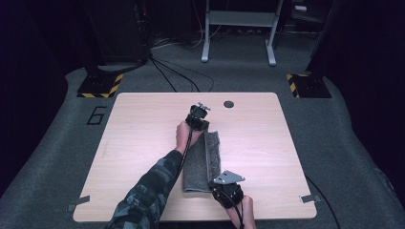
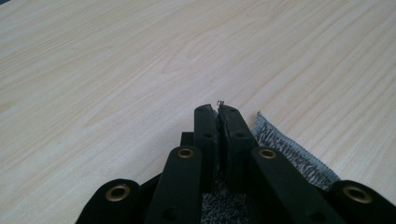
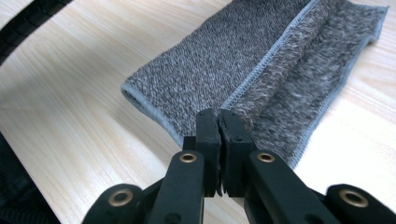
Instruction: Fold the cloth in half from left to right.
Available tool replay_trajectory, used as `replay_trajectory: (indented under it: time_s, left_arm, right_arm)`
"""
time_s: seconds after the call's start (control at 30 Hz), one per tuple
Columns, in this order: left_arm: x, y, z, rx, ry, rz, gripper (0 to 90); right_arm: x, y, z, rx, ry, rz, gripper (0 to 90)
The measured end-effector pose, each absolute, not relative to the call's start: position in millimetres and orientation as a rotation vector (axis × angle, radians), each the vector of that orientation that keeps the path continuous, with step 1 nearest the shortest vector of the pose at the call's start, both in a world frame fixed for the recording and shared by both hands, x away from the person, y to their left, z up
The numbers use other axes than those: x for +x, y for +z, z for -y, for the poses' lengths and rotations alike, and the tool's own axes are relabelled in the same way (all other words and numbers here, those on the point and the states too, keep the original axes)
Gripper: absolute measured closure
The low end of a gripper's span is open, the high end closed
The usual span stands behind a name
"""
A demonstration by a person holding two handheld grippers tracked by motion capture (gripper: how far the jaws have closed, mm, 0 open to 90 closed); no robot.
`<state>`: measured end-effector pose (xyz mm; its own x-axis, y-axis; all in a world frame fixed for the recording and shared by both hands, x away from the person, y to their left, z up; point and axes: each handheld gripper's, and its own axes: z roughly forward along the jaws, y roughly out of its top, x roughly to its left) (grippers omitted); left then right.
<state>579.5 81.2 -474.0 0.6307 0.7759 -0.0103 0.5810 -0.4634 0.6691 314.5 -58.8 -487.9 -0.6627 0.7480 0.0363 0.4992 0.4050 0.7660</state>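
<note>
- Grey towel point(image 1: 203, 162), folded lengthwise into a long strip, lying on the wooden table point(image 1: 143, 143) between the two tools, one flap raised along the middle.
- Far end pinched in the left gripper point(image 1: 202, 125): in the left gripper view, jaws pressed together with a thin edge of cloth point(image 2: 285, 149) caught between them, a few threads poking out past the tips, more grey pile underneath.
- Near end at the right gripper point(image 1: 224, 188): in the right gripper view point(image 3: 219, 121), jaws pressed together right at the stitched hem of the towel point(image 3: 224, 65), hem apparently nipped between the pads; knitted face to one side of the tips, fluffier face to the other.
- Stretched from tool to tool, running straight ahead of the right gripper toward the left one.
- Left hand point(image 1: 184, 133) just behind its gripper, camouflage sleeve point(image 1: 148, 191) trailing toward the near table edge; cable along the forearm.
- Bare light wood ahead of the left gripper's tips.
- Small dark round hole point(image 1: 229, 104) in the tabletop just beyond the left gripper.
- Grey carpet point(image 1: 344, 143) around the table, hazard-striped feet point(image 1: 100, 86) at the far corners.
</note>
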Motion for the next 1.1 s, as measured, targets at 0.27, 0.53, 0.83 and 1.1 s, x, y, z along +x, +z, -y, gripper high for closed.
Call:
replay_trajectory:
  time_s: [0.27,0.53,0.83,1.1]
  left_arm:
    - [582,-476,-79,2.185,0.388,-1.101,44.9]
    - [579,-462,-94,2.141,0.379,-1.104,18.6]
    - [545,-457,-132,2.169,0.351,-1.075,15.9]
    - [491,-475,-155,2.230,0.333,-1.027,15.8]
  right_arm:
    - [314,-493,64,1.132,1.055,-2.369,72.0]
    - [313,-489,86,1.243,1.004,-2.344,47.4]
    - [341,-490,97,1.221,1.018,-2.320,27.8]
    - [362,-505,90,1.240,0.956,-2.347,21.6]
